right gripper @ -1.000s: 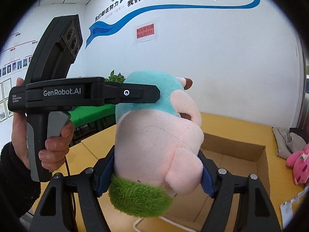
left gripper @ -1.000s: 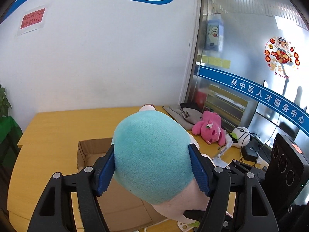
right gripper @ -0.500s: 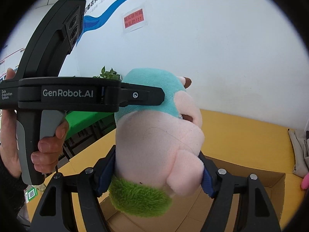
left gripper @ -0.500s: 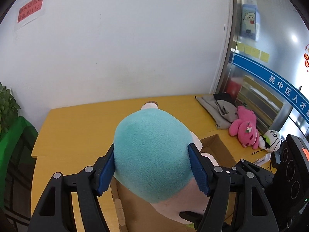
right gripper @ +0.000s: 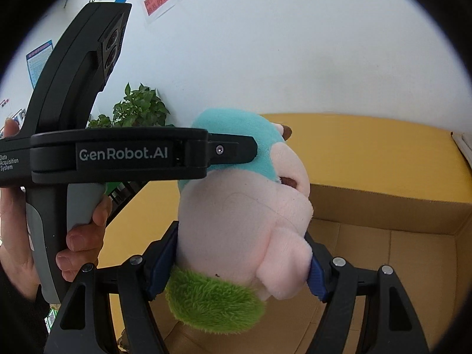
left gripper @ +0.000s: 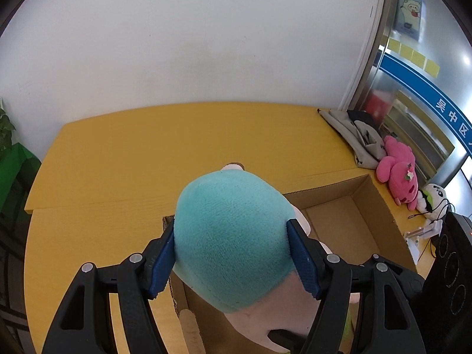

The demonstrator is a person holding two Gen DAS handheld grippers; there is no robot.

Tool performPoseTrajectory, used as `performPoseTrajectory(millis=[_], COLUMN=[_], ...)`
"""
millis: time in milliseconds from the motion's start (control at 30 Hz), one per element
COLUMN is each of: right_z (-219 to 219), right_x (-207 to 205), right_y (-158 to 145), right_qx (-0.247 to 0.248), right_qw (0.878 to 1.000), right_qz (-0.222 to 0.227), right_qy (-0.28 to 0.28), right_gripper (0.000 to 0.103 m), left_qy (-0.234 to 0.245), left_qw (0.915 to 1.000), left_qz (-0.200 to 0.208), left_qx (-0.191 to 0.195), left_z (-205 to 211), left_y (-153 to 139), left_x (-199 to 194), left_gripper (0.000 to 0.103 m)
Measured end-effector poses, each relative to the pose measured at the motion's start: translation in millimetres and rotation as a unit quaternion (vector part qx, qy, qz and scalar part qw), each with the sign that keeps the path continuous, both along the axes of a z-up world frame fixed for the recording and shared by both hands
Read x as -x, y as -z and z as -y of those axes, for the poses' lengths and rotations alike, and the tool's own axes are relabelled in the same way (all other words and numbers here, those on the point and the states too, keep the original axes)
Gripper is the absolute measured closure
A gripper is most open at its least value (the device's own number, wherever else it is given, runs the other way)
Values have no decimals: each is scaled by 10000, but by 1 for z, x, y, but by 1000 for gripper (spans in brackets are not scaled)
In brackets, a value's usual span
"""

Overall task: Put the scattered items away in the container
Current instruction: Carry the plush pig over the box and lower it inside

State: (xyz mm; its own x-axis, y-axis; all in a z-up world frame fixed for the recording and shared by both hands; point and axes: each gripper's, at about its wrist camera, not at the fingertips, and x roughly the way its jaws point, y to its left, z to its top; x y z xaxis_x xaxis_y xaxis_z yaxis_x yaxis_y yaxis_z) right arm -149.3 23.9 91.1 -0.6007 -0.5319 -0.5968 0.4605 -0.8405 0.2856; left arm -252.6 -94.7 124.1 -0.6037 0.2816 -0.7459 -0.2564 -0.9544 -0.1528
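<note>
The plush toy [left gripper: 233, 244] has come down over the cardboard box [left gripper: 368, 203]. The box now sits right beneath it, nearer than before.

Cardboard box [left gripper: 351, 224] interior bare; plush [left gripper: 233, 247] overhead.

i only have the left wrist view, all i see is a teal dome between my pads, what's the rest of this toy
Observer: The plush toy has a pale pink body and a green furry base.
Operator: is the right gripper on it too
Observer: Yes, the right gripper clamps its lower body, just above the green fur.
Operator: what's under it on that side
Observer: The open cardboard box; the floor there looks bare.
</note>
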Motion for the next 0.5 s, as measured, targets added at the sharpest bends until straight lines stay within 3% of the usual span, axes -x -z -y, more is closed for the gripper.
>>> performPoseTrajectory(millis=[233, 500], right_z=[5, 6], right_x=[12, 5], right_y=[44, 80], right_qx=[-77, -210], right_qw=[9986, 9974], right_qz=[491, 662], right_qy=[176, 197], right_gripper=[29, 30], left_qy=[68, 310], left_qw=[9995, 9977], left_qz=[288, 426], left_qx=[68, 417], left_z=[-2, -13], left_y=[36, 57], left_x=[19, 18], left_gripper=[28, 28])
